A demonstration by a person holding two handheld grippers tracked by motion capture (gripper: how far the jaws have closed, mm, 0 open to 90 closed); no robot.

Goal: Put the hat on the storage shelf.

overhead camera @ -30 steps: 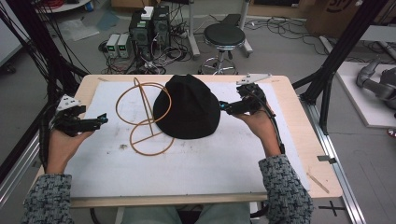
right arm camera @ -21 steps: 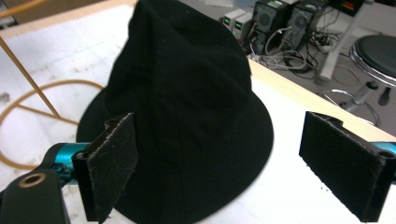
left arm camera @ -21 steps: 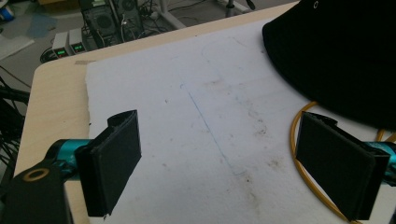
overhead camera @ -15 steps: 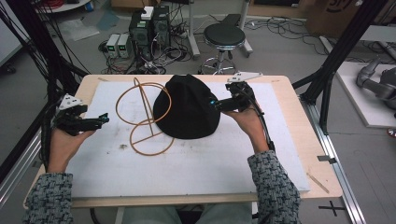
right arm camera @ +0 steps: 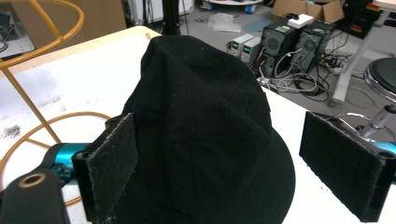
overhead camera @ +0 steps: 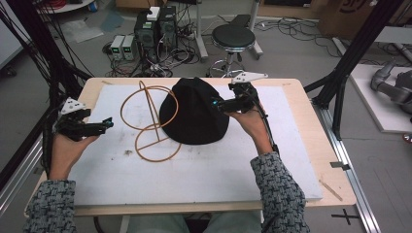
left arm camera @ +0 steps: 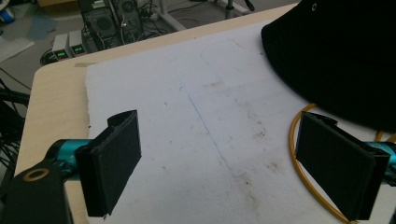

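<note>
Black fabric bucket hat sits crown-up on the white foam mat mid-table, leaning against and partly covering the orange wire hat stand, which lies tipped over on the mat just left of it; its lower ring pokes out from under the brim. Right gripper is at the hat's right side, near the upper crown, jaws spread wide. In the right gripper view the hat rises between the two black pads, so the gripper looks lined up to pinch a fold of cloth, likely to lift the hat; nothing is clamped yet, and I can't tell if a pad touches the fabric. Left gripper is at the mat's left edge, well apart from the hat, also wide open and holding nothing. It points toward the stand; the left gripper view shows the wire loop right by one pad and the brim beyond. Probably parked there to steady or right the stand while the other hand takes the hat. The soft cloth will likely sag when gripped at one spot.
</note>
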